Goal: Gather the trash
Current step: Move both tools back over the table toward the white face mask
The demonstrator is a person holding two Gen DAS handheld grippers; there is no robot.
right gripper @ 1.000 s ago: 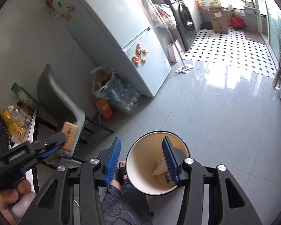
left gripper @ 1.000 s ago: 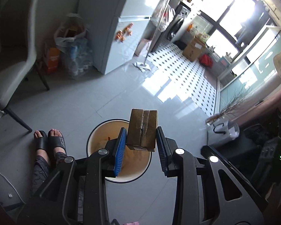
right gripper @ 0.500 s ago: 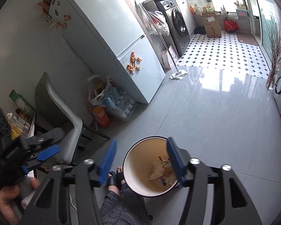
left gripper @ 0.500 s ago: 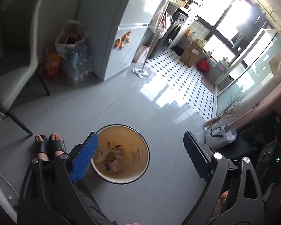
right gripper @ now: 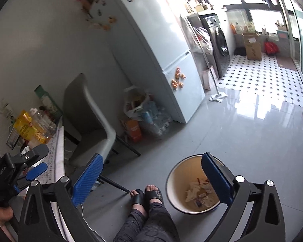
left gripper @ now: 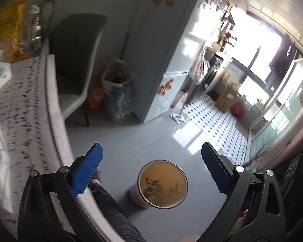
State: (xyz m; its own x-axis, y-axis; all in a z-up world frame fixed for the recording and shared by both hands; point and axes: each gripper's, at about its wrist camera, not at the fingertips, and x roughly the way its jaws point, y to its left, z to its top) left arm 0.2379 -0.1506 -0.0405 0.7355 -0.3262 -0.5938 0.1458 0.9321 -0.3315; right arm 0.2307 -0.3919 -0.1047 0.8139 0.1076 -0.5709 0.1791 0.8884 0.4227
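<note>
Both my left gripper [left gripper: 151, 173] and right gripper [right gripper: 151, 178] hold their jaws wide apart and empty above the trash bin [left gripper: 162, 184], its scraps too small to identify, beside my sandalled feet [right gripper: 146, 196].

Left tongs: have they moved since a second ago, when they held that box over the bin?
Yes. The left tongs have opened, empty, and pulled back toward the table, whose edge now fills the view's left side; the bin looks smaller and farther off.
</note>
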